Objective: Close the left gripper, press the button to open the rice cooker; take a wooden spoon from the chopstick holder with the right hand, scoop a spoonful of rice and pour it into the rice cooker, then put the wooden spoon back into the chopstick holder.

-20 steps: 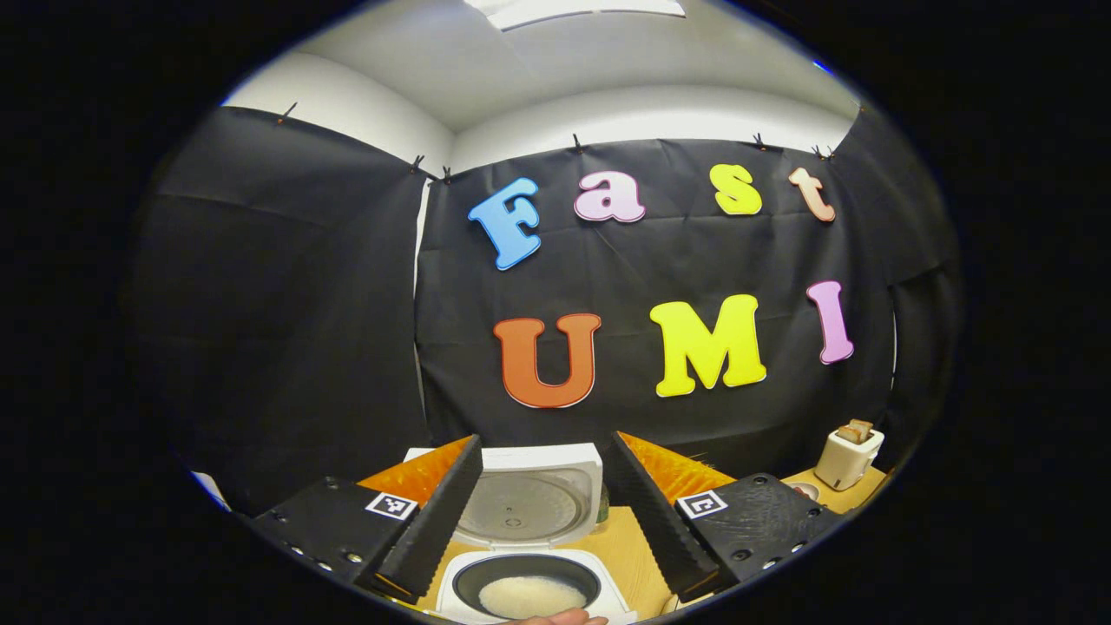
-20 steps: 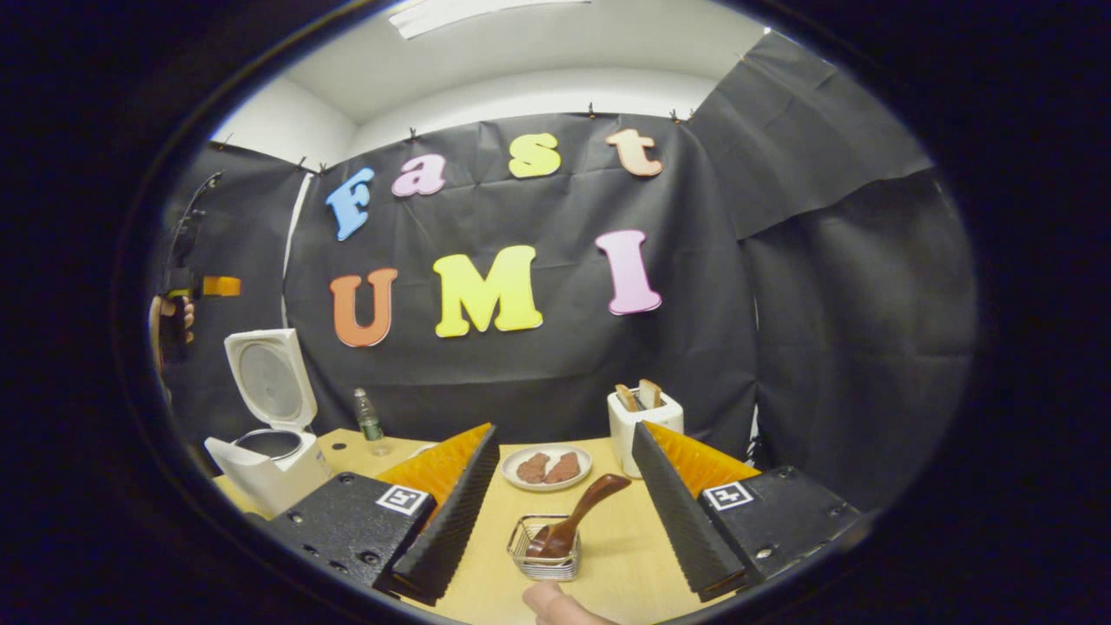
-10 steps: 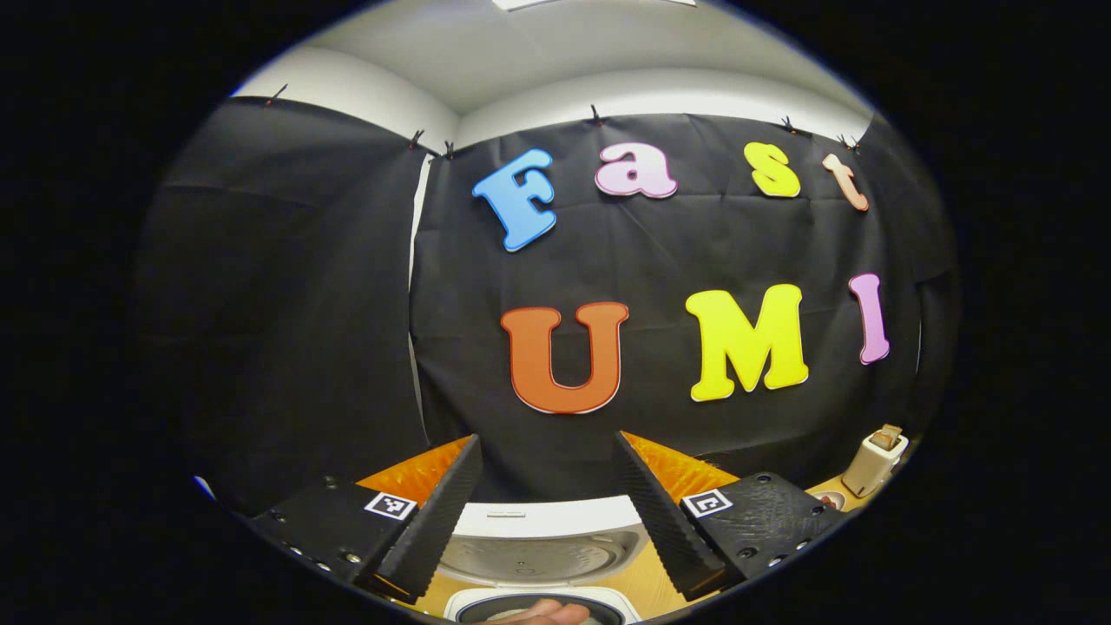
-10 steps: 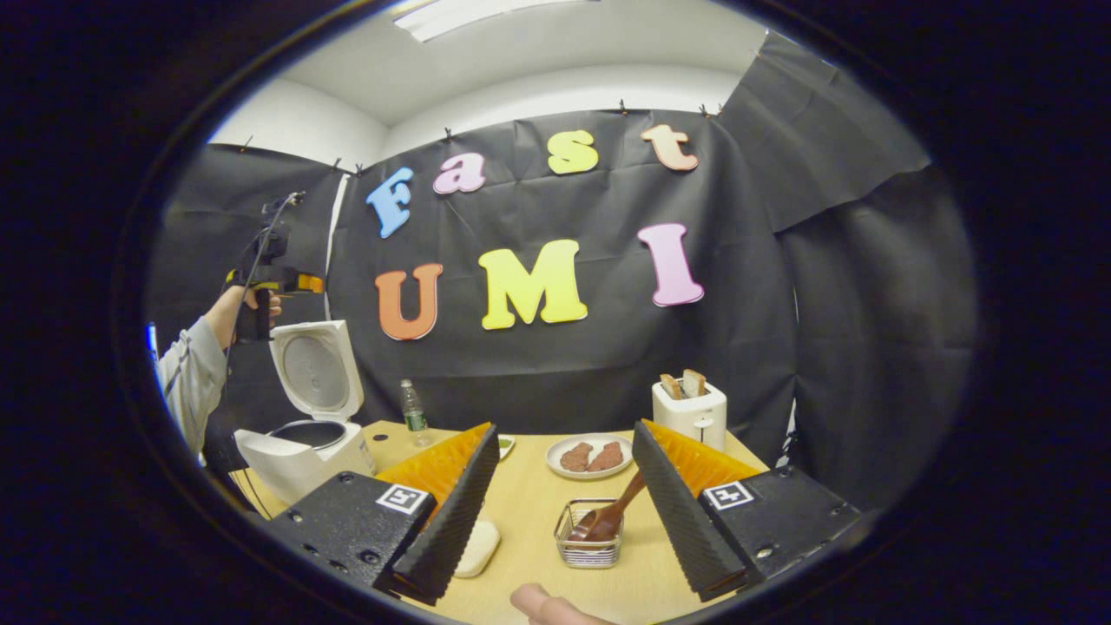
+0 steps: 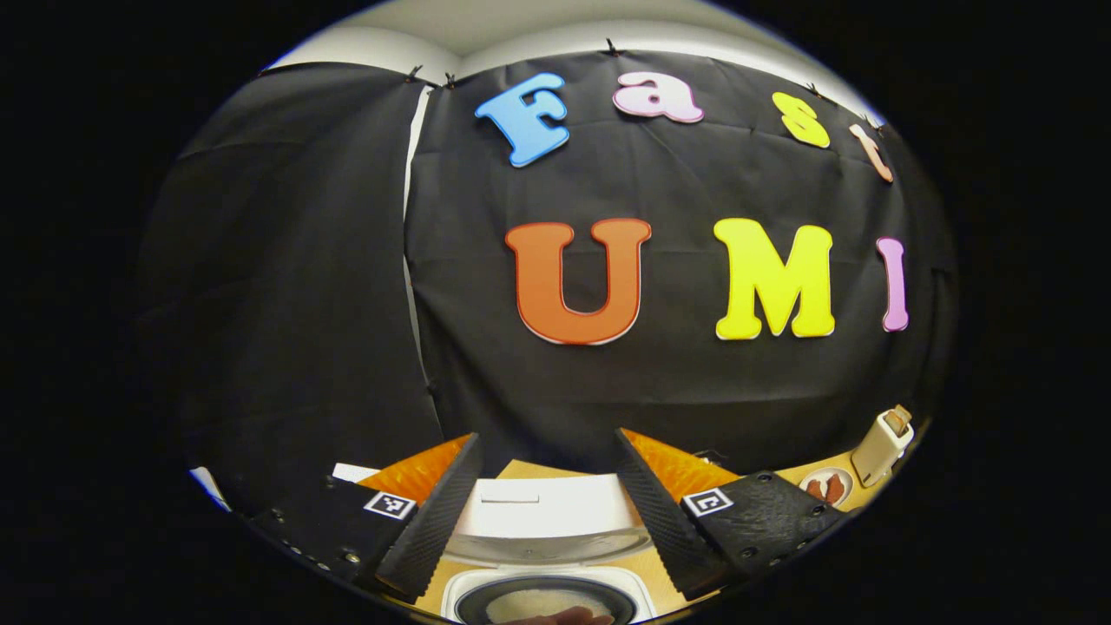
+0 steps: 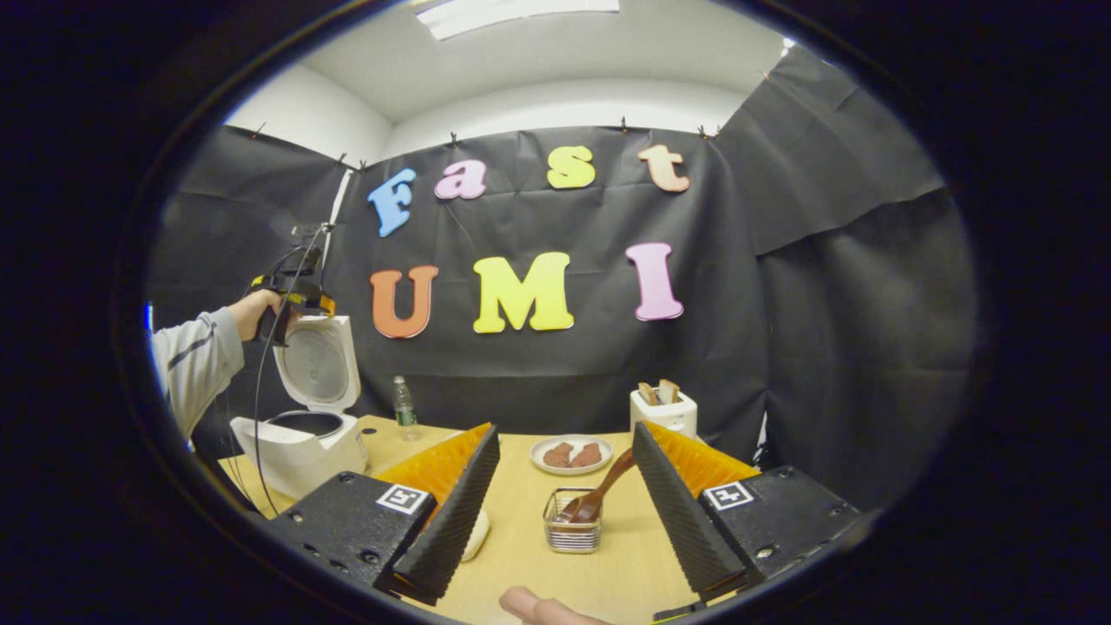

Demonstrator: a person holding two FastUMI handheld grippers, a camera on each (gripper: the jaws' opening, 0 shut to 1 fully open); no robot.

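The white rice cooker [image 6: 299, 447] stands at the table's left with its lid [image 6: 321, 369] raised. In the left gripper view the lid [image 5: 542, 512] is right below my open left gripper [image 5: 547, 438], and the pot [image 5: 542, 601] holds white rice. A person's hand holds the left gripper [image 6: 293, 293] by the lid's top edge. My right gripper [image 6: 564, 427] is open and holds nothing. Ahead of it, the wooden spoon [image 6: 599, 496] leans in the wire chopstick holder [image 6: 571, 534].
On the wooden table [image 6: 608, 573] are a plate of meat [image 6: 570, 453], a white toaster [image 6: 664, 408] with bread, a small bottle [image 6: 402, 406] and a pale object [image 6: 476, 534] behind my right gripper's left finger. A fingertip [image 6: 525, 603] shows at the bottom edge.
The left gripper has come down and forward toward the raised lid's top edge. The right gripper stays open, and its view has shifted slightly; the spoon rests in the holder throughout.
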